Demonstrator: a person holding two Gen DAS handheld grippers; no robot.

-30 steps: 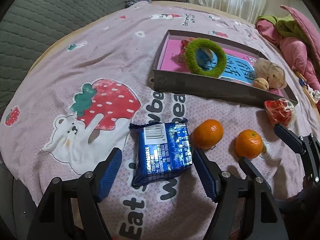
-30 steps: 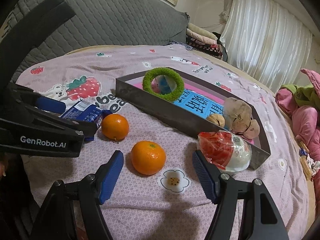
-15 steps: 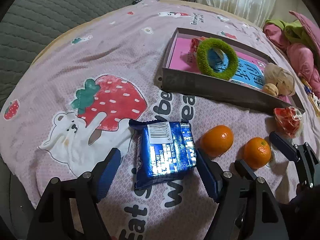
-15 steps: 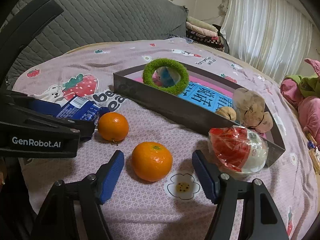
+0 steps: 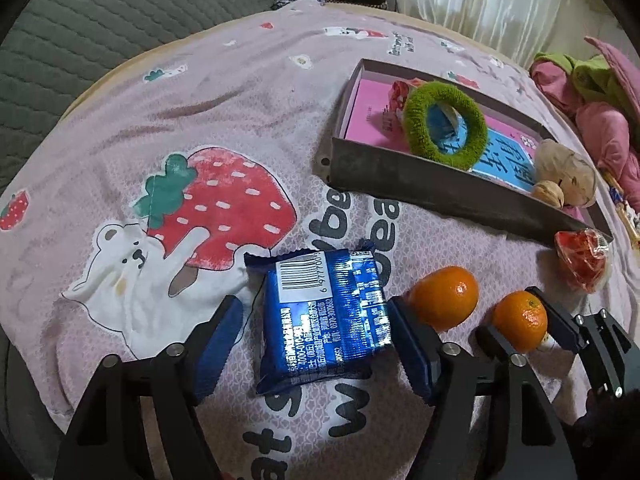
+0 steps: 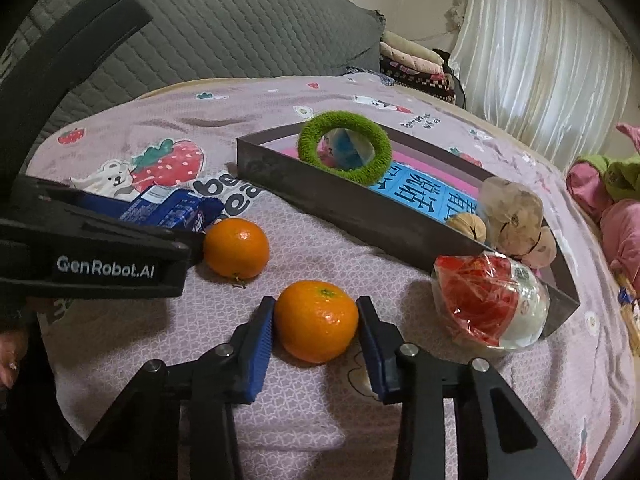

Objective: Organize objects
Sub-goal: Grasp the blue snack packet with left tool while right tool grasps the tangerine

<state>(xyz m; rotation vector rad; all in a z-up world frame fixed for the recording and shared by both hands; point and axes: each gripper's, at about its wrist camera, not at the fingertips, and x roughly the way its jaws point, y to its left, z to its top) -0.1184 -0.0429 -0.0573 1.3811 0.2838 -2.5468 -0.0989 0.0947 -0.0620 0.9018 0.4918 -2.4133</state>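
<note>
A blue snack packet (image 5: 326, 316) lies flat on the pink bedspread between the fingers of my left gripper (image 5: 316, 340), which is open around it with a gap at the left pad. My right gripper (image 6: 316, 320) has closed on an orange (image 6: 316, 320); both pads touch its sides, and the orange rests on the bedspread. It also shows in the left wrist view (image 5: 519, 321). A second orange (image 6: 236, 248) lies beside the left gripper's right finger. A red and white wrapped snack (image 6: 490, 306) lies against the grey tray (image 6: 344, 216).
The tray holds a green fuzzy ring (image 6: 344, 151), a blue and pink book (image 6: 420, 192), a plush toy (image 6: 516, 216) and a walnut (image 6: 466, 226). A grey quilted headboard (image 6: 240, 28) stands behind. Pink and green clothes (image 5: 592, 96) lie at the right.
My right gripper moved forward and closed its fingers onto the near orange. My left gripper moved forward so that the blue packet lies further between its fingers.
</note>
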